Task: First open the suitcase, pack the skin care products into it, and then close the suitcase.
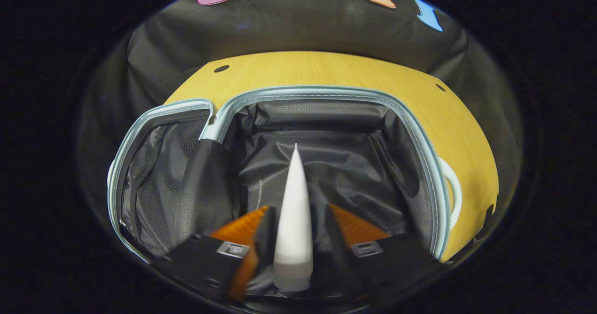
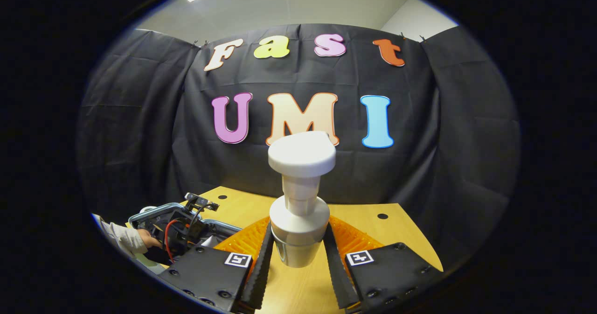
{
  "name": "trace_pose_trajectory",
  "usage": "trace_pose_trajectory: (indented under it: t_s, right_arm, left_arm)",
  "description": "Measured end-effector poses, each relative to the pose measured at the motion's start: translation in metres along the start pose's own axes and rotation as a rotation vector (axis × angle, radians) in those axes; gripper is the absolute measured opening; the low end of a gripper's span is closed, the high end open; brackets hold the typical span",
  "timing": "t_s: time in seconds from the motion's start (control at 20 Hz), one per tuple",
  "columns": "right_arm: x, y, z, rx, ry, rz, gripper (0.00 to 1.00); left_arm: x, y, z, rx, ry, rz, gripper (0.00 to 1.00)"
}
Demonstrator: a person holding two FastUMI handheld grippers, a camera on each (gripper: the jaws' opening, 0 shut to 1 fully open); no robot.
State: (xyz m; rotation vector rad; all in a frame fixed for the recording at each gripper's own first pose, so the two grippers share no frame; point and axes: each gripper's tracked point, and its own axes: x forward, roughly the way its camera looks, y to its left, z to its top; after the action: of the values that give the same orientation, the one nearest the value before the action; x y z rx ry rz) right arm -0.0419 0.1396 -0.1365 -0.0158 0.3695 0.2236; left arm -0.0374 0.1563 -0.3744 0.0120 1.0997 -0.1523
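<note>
Left gripper (image 1: 293,239) holding white tube (image 1: 294,211), tip pointing forward into open suitcase (image 1: 326,94), right gripper (image 2: 298,253) clamping upright pump bottle (image 2: 301,197)

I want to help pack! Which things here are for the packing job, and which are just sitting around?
For the job:
open suitcase
white tube, gripped by the left gripper over the suitcase
white pump bottle, gripped by the right gripper

Just there:
wooden table
black cloth wall

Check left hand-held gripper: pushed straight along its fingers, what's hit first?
Likely the black lining at the bottom of the open suitcase. The white tube it holds would touch first; depth unclear.
</note>
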Motion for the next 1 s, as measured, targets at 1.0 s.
trace_pose_trajectory:
  t_s: [1.0]
  right_arm:
    - [0.060,0.215,-0.204,0.098,0.608,0.138,0.59]
  left_arm:
    - [-0.171,0.233,0.046,-0.136,-0.444,0.117,0.95]
